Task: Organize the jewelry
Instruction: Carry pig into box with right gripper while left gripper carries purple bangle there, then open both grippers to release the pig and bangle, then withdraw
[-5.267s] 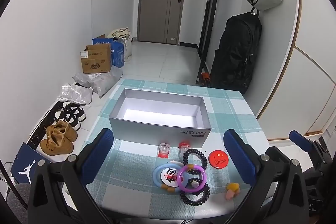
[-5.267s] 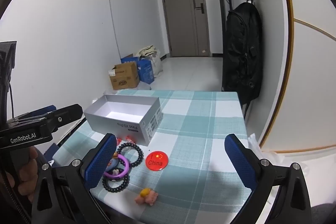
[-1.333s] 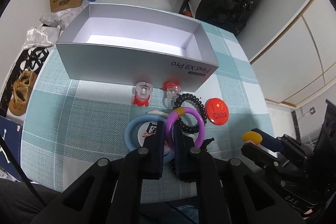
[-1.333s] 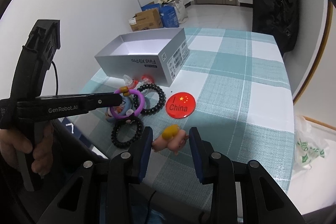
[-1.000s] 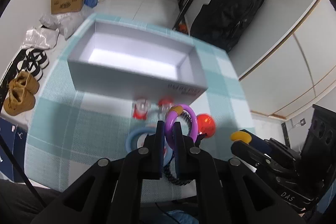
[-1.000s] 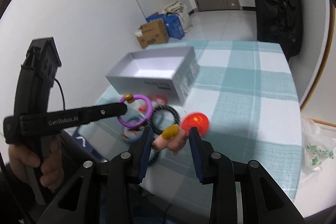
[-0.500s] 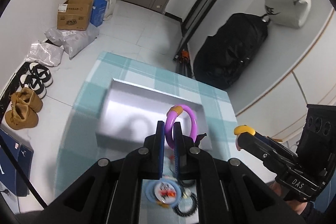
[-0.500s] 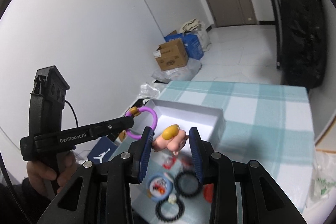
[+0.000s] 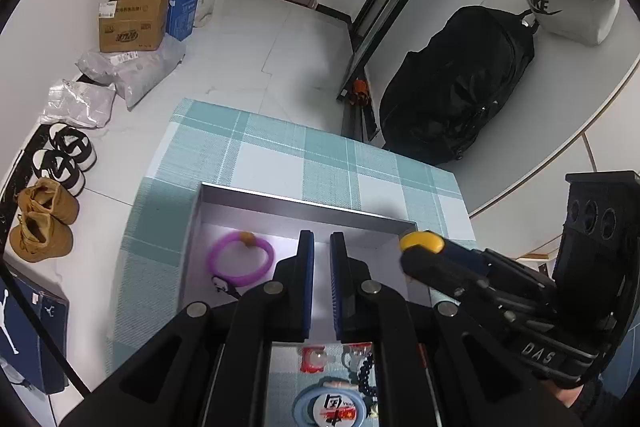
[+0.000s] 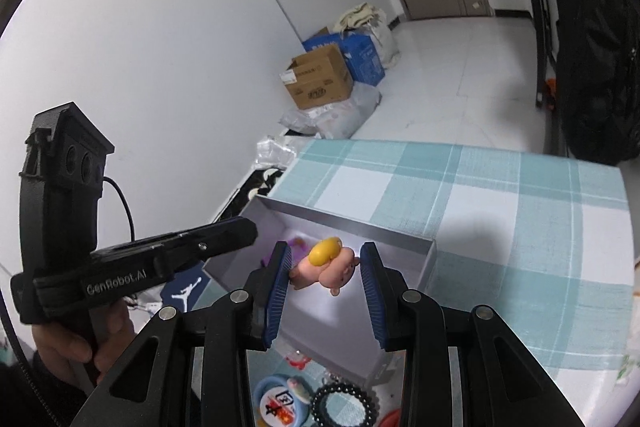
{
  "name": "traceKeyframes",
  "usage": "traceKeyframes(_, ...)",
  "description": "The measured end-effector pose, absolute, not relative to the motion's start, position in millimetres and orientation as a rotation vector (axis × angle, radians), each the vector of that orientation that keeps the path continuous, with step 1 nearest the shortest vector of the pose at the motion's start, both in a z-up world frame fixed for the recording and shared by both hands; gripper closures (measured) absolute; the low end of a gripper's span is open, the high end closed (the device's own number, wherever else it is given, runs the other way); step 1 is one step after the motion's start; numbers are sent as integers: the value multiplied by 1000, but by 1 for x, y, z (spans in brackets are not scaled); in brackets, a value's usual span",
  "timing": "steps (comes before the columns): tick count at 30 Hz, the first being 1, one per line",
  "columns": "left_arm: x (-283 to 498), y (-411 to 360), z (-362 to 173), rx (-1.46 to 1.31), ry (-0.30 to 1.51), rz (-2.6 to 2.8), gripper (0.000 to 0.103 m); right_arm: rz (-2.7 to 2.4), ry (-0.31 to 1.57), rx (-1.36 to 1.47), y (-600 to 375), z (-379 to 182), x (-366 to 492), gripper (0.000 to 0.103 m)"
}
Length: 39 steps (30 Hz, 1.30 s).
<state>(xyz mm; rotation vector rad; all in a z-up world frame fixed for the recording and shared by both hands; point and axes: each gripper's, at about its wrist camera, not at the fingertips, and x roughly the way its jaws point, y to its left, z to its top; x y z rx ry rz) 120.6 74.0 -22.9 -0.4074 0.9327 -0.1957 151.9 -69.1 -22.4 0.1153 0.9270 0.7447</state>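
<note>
The grey box (image 9: 304,201) lies open on the checked tablecloth (image 9: 280,147). A purple ring (image 9: 240,259) with an orange bead rests, blurred, on the box floor at its left end. My left gripper (image 9: 321,267) hangs over the box, jaws shut with only a slit and nothing between them. My right gripper (image 10: 324,263) is shut on a pink pig charm (image 10: 332,273) with a yellow cap, held above the box (image 10: 344,223). A sliver of the purple ring (image 10: 298,242) shows behind its left finger. In the left wrist view the charm's yellow cap (image 9: 422,242) shows at the right gripper's tip.
In front of the box lie a blue badge ring (image 10: 276,403), a black bead bracelet (image 10: 344,407) and red clips (image 9: 314,359). A hand (image 10: 80,343) holds the left tool. A black backpack (image 9: 452,99), shoes (image 9: 44,223) and cartons (image 9: 132,23) sit on the floor beyond.
The purple ring has left the left gripper and now lies inside the box. Both grippers have moved forward over the box. The right gripper still holds the pig charm.
</note>
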Motion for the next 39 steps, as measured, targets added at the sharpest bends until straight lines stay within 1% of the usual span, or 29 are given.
traceKeyframes(4, 127, 74, -25, -427, 942, -236, 99, 733, 951, 95, -62, -31, 155, 65)
traceKeyframes(5, 129, 73, -25, -428, 954, -238, 98, 730, 963, 91, -60, -33, 156, 58)
traceKeyframes(6, 130, 74, -25, -429, 968, -237, 92, 730, 974, 91, -59, -36, 159, 54)
traceKeyframes(7, 130, 75, -25, -433, 976, -237, 79, 733, 978, 96, -59, -38, 161, 41)
traceKeyframes(8, 130, 78, -25, -444, 974, -240, 72, 730, 977, 99, -61, -37, 160, 35)
traceKeyframes(9, 127, 83, -23, -470, 955, -239, 59, 725, 969, 104, -63, -36, 159, 35)
traceKeyframes(10, 124, 85, -20, -494, 932, -245, 52, 724, 955, 109, -66, -32, 157, 35)
traceKeyframes(14, 115, 90, -5, -494, 874, -238, 50, 707, 915, 121, -77, -20, 152, 30)
traceKeyframes(18, 108, 92, 3, -483, 839, -226, 48, 695, 890, 134, -85, -12, 145, 28)
traceKeyframes(20, 103, 92, 7, -458, 823, -201, 47, 689, 870, 127, -87, -8, 141, 24)
traceKeyframes(22, 98, 92, 8, -421, 807, -165, 44, 679, 845, 116, -90, -4, 136, 22)
traceKeyframes(31, 74, 78, 8, -255, 783, -67, 44, 676, 761, 83, -99, 4, 107, 13)
traceKeyframes(39, 53, 67, 0, -199, 796, -27, 42, 631, 738, 56, -115, 5, 85, 6)
